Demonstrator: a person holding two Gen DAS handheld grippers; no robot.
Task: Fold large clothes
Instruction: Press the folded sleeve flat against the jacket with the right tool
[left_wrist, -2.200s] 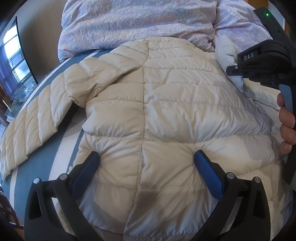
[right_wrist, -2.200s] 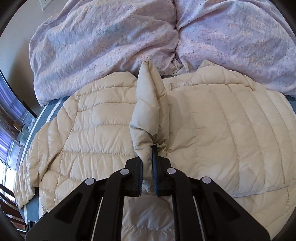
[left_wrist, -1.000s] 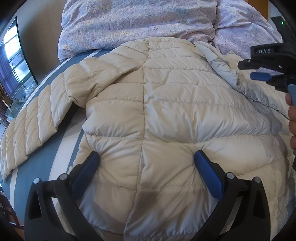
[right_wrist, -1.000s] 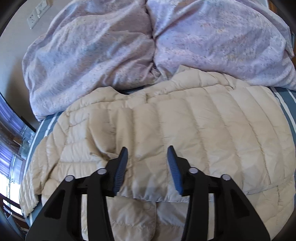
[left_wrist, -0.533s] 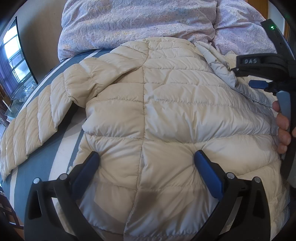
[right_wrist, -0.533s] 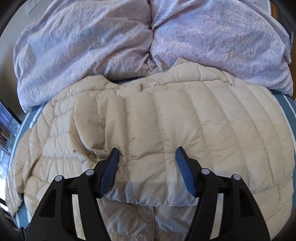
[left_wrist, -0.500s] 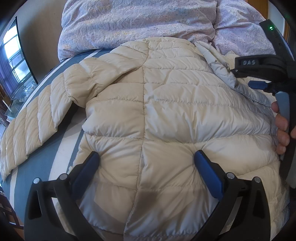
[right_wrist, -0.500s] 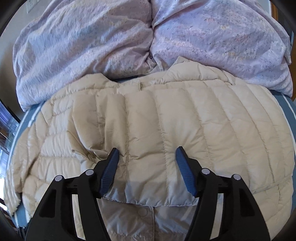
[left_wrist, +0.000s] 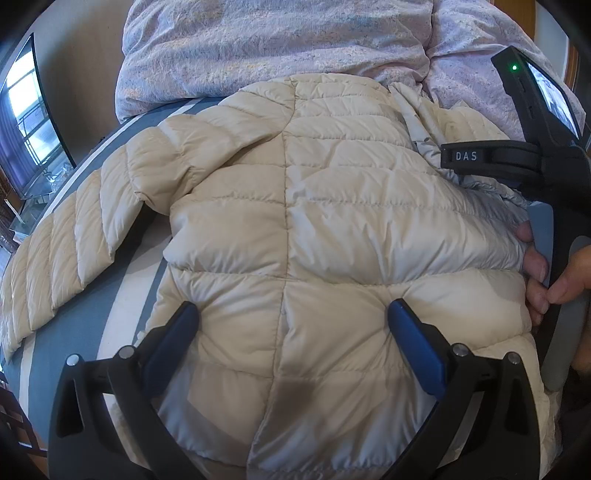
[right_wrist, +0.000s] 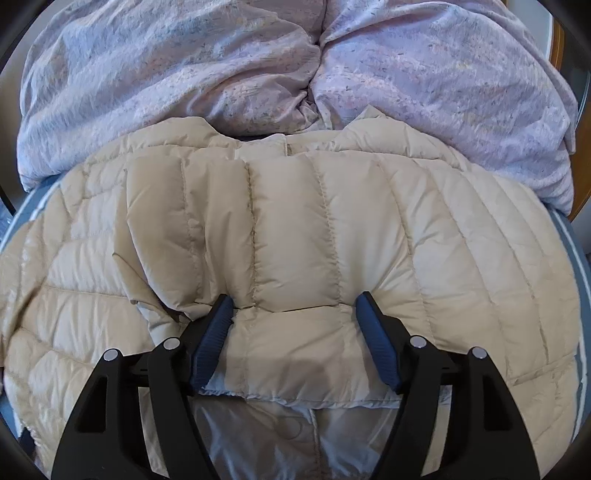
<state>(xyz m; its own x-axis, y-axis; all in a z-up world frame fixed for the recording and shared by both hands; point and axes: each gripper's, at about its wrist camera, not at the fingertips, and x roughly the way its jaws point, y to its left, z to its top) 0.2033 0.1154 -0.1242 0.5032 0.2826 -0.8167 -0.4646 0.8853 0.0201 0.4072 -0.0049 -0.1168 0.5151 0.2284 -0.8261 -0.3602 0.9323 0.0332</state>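
Striped bedding (left_wrist: 74, 332) is carrying the jacket (left_wrist: 314, 221), folded sleeve lying at twelve o'clock of the right gripper (right_wrist: 293, 314), whose jaws have just been opening, empty. Left gripper (left_wrist: 291, 325) is hovering open. Next: fetching the outstretched sleeve (left_wrist: 66, 251).

cream quilted puffer jacket (left_wrist: 332, 221), lilac speckled duvet (right_wrist: 258, 74) far side, blue-and-white striped bed sheet (left_wrist: 122, 314) left, black grippers with blue pads (right_wrist: 214, 339)
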